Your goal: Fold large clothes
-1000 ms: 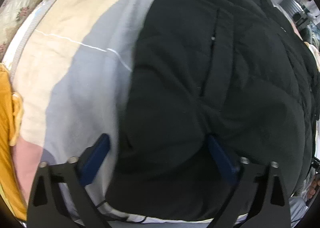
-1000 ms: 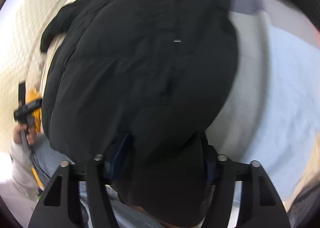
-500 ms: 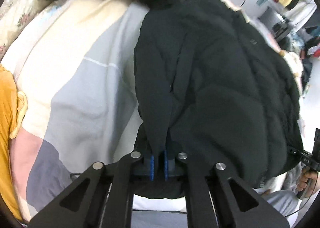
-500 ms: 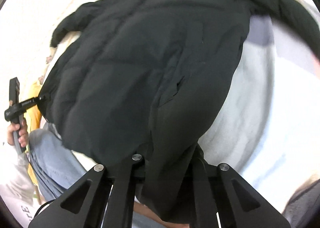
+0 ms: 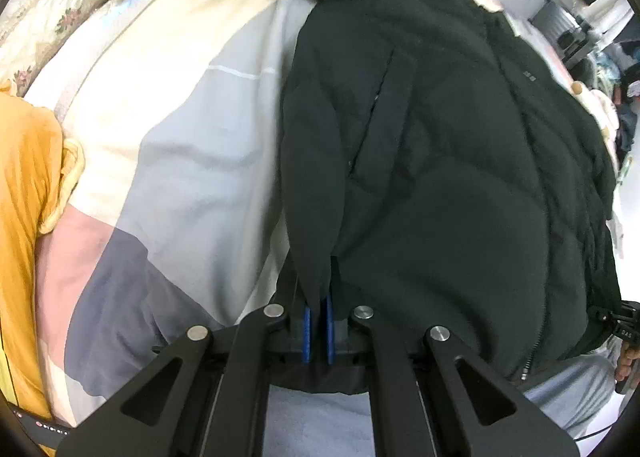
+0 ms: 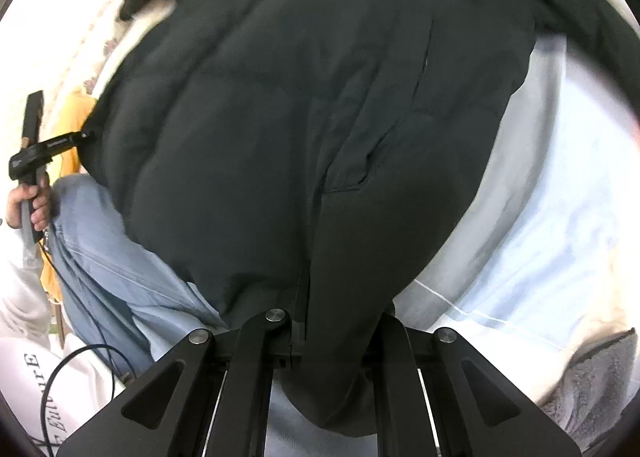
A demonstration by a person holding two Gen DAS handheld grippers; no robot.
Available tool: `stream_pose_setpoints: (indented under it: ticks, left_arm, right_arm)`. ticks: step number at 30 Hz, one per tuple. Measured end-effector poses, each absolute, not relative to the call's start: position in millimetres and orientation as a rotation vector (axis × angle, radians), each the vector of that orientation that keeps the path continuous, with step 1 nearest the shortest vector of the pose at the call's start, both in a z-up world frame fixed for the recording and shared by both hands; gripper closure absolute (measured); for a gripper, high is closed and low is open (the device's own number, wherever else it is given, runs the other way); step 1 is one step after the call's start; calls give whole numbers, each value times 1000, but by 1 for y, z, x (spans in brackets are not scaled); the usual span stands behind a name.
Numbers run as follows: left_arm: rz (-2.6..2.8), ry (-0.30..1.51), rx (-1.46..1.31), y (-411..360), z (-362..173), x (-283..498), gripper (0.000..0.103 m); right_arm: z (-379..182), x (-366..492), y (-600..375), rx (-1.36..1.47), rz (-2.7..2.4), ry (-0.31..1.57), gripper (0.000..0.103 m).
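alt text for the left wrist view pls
The left hand-held gripper is shut on the near edge of a black puffer jacket, which lies spread over a colour-block bedspread. A yellow garment sits at far left.

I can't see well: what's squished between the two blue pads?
A pinched fold of the black puffy jacket sits between the left gripper's blue pads, shown in the left wrist view.

Black jacket (image 5: 440, 177), colour-block bedcover (image 5: 192, 145)

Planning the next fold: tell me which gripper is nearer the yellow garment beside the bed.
Left. The left gripper clamps the black puffer jacket on the yellow garment's side; the right gripper clamps the hem's far end.
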State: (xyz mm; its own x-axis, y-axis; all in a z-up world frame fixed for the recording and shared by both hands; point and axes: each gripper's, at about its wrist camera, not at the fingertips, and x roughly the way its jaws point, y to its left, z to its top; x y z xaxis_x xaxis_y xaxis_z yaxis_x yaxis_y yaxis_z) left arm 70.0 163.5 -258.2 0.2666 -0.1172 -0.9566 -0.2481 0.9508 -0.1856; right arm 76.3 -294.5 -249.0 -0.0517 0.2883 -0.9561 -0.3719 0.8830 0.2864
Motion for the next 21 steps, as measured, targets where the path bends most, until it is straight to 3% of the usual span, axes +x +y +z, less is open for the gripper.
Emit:
stream_pose_setpoints:
  ticks: [8,9,10,11,12,13,15,18,21]
  left_arm:
    - [112,1325,-342,153,-264,79,92]
    - [115,1327,-347,152,-264,77,85]
    - [120,1334,-355,154,-262,76,70]
    - [121,1333,-359,151,-264,75,63]
    - [117,1320,-361,149,-261,74,49]
    - [115,1306,-361,146,-255,70,36]
    - [100,1266,-369,141,-243,63,24]
    - [79,1214,-367,136,-218,63,24]
    - [54,1134,-331,126,-184,63,24]
  right_arm:
    - [-251,87,-292,-36,514,1561,93]
    - [-250,87,-298,-11,511,1558,92]
    - [-248,86,-304,15,499,1558,91]
    - [-246,86,-312,46,481,1561,85]
    - [-243,85,-318,64,474,1559,77]
    - [-237,85,-323,89,463,1548,75]
    - [-224,83,-328,115,442,1506,64]
    - [-199,84,-335,137,384,1421,49]
    - [-170,84,-338,119,347,1323,49]
